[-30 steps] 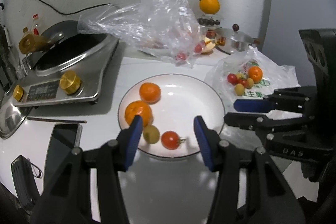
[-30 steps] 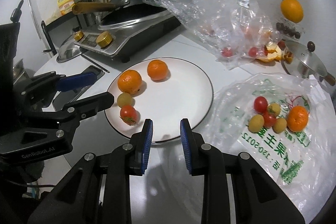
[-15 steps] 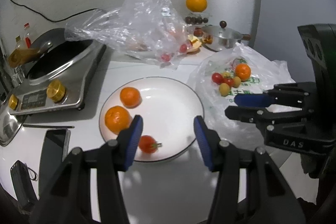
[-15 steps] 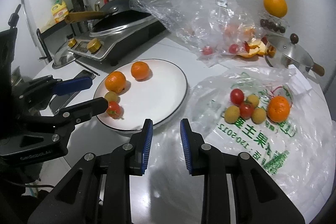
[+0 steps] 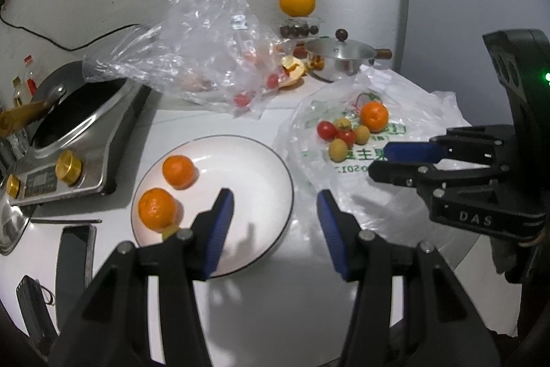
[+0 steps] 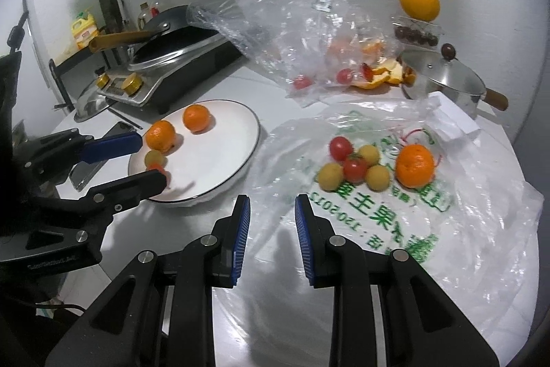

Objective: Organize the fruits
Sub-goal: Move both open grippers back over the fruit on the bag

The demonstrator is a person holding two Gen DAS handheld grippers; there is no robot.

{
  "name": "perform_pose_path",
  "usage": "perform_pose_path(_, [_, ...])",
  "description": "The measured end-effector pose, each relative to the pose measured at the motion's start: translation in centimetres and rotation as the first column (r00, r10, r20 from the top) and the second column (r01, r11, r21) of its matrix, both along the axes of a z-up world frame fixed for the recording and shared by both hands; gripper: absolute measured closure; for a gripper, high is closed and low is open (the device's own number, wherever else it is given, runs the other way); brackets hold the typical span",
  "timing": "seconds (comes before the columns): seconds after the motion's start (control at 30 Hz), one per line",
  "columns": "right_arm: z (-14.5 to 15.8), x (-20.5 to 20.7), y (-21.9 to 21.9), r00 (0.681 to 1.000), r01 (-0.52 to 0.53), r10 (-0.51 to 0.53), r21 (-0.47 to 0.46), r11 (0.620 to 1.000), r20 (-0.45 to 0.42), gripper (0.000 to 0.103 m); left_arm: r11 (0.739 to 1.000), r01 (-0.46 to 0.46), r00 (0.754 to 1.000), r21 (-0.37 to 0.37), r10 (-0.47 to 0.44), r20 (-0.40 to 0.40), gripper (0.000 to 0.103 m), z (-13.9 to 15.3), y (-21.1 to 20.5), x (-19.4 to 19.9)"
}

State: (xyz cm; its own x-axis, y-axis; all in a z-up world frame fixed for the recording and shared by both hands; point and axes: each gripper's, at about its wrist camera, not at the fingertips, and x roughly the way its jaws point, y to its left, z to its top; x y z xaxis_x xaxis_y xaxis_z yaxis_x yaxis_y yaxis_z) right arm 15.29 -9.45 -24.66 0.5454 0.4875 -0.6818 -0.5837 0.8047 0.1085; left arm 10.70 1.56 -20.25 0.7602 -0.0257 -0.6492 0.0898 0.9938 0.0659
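Both grippers have slid right, from the plate toward the printed bag; left gripper gapes empty, right gripper is closed, holding nothing.

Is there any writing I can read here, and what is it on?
"DAS": on the right tongs.
Green print with the digits "1505012", seen upside down: on the bag under the fruit; its other characters are unclear.
Left tongs label, stove panel: too blurred.

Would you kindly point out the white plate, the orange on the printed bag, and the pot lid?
white plate (image 6: pixel 220 174), right wrist view, bare centre.
orange (image 6: pixel 414 165), right wrist view, its middle.
pot lid (image 6: pixel 443 74), right wrist view, steel dome.
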Motion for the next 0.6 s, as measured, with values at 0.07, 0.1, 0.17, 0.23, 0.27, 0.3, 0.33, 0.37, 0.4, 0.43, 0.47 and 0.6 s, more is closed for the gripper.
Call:
perform_pose_path(0.07, [0.0, 0.2, -0.6, 1.0, 0.008, -0.008, 0.003, 1.0, 0.002, 0.074, 1.0, 0.004, 1.0, 0.005, -0.004, -0.002, 0.051, 0.0, -0.4, 0.2])
perform_pose_path(0.1, [0.0, 0.2, -0.8, 1.0, 0.011, -0.011, 0.005, 1.0, 0.003, 0.074, 1.0, 0.007, 1.0, 0.007, -0.007, -0.003, 0.051, 0.1, -0.6, 0.2])
perform_pose_path(0.17, [0.0, 0.3, -1.3, 1.0, 0.016, -0.016, 0.008, 1.0, 0.004, 0.074, 1.0, 0.013, 1.0, 0.012, -0.013, -0.006, 0.051, 0.1, -1.0, 0.4])
perform_pose_path(0.23, [0.0, 0.5, -1.8, 1.0, 0.023, -0.023, 0.013, 1.0, 0.005, 0.074, 1.0, 0.019, 1.0, 0.017, -0.019, -0.009, 0.051, 0.1, -1.6, 0.6])
perform_pose_path(0.27, [0.0, 0.5, -2.1, 1.0, 0.026, -0.026, 0.015, 1.0, 0.005, 0.074, 1.0, 0.021, 1.0, 0.018, -0.021, -0.01, 0.051, 0.1, -1.7, 0.7])
perform_pose_path(0.3, [0.0, 0.6, -2.3, 1.0, 0.03, -0.03, 0.017, 0.999, 0.005, 0.074, 1.0, 0.023, 1.0, 0.021, -0.023, -0.011, 0.051, 0.1, -2.0, 0.8])
perform_pose_path(0.33, [0.0, 0.7, -2.6, 0.999, 0.034, -0.034, 0.018, 0.999, 0.006, 0.074, 0.999, 0.027, 1.0, 0.022, -0.026, -0.012, 0.051, 0.1, -2.3, 1.0])
perform_pose_path(0.37, [0.0, 0.8, -2.8, 0.999, 0.036, -0.037, 0.019, 0.999, 0.006, 0.074, 0.999, 0.029, 1.0, 0.024, -0.028, -0.013, 0.051, 0.1, -2.5, 1.0])
perform_pose_path(0.4, [0.0, 0.9, -3.2, 0.999, 0.04, -0.04, 0.021, 0.999, 0.006, 0.074, 0.999, 0.031, 0.999, 0.025, -0.031, -0.014, 0.051, 0.0, -2.7, 1.1])
perform_pose_path(0.43, [0.0, 1.0, -3.4, 0.999, 0.043, -0.043, 0.022, 0.999, 0.006, 0.074, 0.999, 0.035, 0.999, 0.027, -0.034, -0.015, 0.051, 0.0, -3.0, 1.3])
perform_pose_path(0.47, [0.0, 1.1, -3.6, 0.999, 0.046, -0.046, 0.024, 0.999, 0.006, 0.074, 0.999, 0.037, 0.999, 0.028, -0.037, -0.016, 0.051, 0.0, -3.1, 1.3])
perform_pose_path(0.6, [0.1, 1.4, -4.4, 0.998, 0.056, -0.056, 0.031, 0.998, 0.006, 0.074, 0.998, 0.047, 0.999, 0.035, -0.047, -0.019, 0.051, 0.0, -3.9, 1.8])
